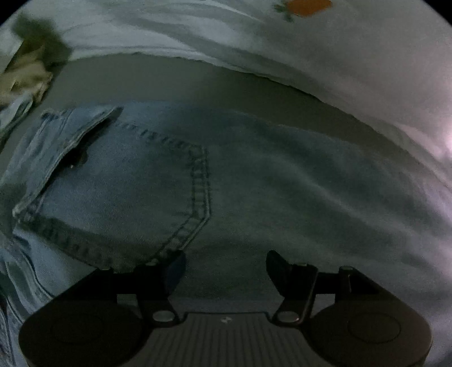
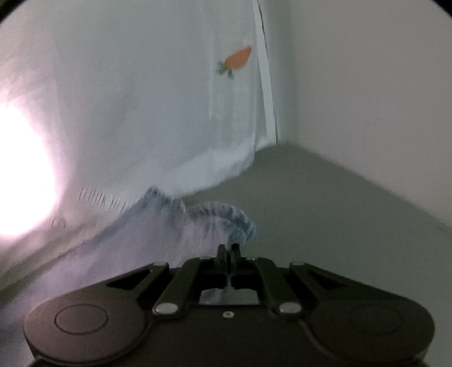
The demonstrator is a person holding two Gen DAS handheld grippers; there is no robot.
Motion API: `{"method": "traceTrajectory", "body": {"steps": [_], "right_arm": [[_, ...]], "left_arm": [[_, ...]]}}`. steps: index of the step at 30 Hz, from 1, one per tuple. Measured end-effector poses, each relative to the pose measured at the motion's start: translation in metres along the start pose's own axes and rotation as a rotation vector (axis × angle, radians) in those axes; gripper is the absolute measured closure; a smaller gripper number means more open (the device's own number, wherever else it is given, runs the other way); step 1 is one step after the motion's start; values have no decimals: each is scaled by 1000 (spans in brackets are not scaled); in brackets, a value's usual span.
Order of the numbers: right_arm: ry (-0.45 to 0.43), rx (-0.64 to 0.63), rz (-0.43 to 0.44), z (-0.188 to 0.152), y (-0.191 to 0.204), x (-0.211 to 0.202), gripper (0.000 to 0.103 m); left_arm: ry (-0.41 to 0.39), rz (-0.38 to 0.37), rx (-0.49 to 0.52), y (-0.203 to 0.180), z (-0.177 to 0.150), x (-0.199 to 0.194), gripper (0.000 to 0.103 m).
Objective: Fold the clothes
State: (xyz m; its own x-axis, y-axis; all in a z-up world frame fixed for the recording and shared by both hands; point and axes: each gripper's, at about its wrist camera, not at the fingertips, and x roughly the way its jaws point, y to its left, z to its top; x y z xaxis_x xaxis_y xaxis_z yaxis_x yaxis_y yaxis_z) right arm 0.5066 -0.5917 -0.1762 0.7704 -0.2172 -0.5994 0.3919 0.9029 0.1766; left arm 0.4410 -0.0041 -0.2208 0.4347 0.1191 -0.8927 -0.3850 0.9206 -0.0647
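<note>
**Jeans spread under one gripper, hem pinched in the other**

The left gripper (image 1: 226, 268) hovers low over a pair of light blue jeans (image 1: 254, 183), its two dark fingers standing well apart with bare denim between them and nothing held. The jeans lie flat on a grey surface (image 1: 169, 82), filling most of the left wrist view. A back pocket (image 1: 127, 197) with double stitching sits just beyond the left finger, and the waistband (image 1: 70, 132) curls up at the far left. Beyond the jeans, across a strip of the grey surface, lies a white cloth (image 1: 282, 50) with a ragged near edge, printed with an orange carrot (image 1: 308, 7) at the far right. A crumpled beige and dark heap of fabric (image 1: 31, 70) sits at the far left corner.

The right gripper (image 2: 227, 249) has its fingers pressed together on the frayed hem (image 2: 240, 225) of the jeans (image 2: 175, 234). The denim rises from the left and bunches into a blue, fringed fold right at the fingertips. Behind it hangs or leans the white cloth (image 2: 141, 113), its carrot print (image 2: 237, 60) showing upright in the far middle. The grey surface (image 2: 325, 211) stretches to the right and meets a pale wall (image 2: 367, 98). A strong glare (image 2: 22, 169) washes out the left edge of this view, and the whole picture is blurred, so the finer lie of the cloth cannot be told
</note>
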Motion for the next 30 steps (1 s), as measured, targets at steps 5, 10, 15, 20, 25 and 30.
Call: {"method": "traceTrajectory", "body": {"steps": [5,10,15,20,25,30], "right_arm": [[178,-123,-102,-19,10,41,95],[207,-54,-108,-30,-11,-3,54],[232,-101,-84,-63,-28,-74,38],[237,-87,-52,-109,-47,-140,22],[232,-19,-58,-161,-73,-192,15],[191,15,-159,-199,-99,-228,9]], "left_arm": [[-15,41,114,-15,-9,3,26],[-20,-10,45,6,-22,-21,26],[-87,-38,34,37,-53,-68,26],[-164,-7,12,74,-96,-110,21],[-168,33,-73,130,-140,-132,21],[-161,151,-196,188,-177,-142,21]]}}
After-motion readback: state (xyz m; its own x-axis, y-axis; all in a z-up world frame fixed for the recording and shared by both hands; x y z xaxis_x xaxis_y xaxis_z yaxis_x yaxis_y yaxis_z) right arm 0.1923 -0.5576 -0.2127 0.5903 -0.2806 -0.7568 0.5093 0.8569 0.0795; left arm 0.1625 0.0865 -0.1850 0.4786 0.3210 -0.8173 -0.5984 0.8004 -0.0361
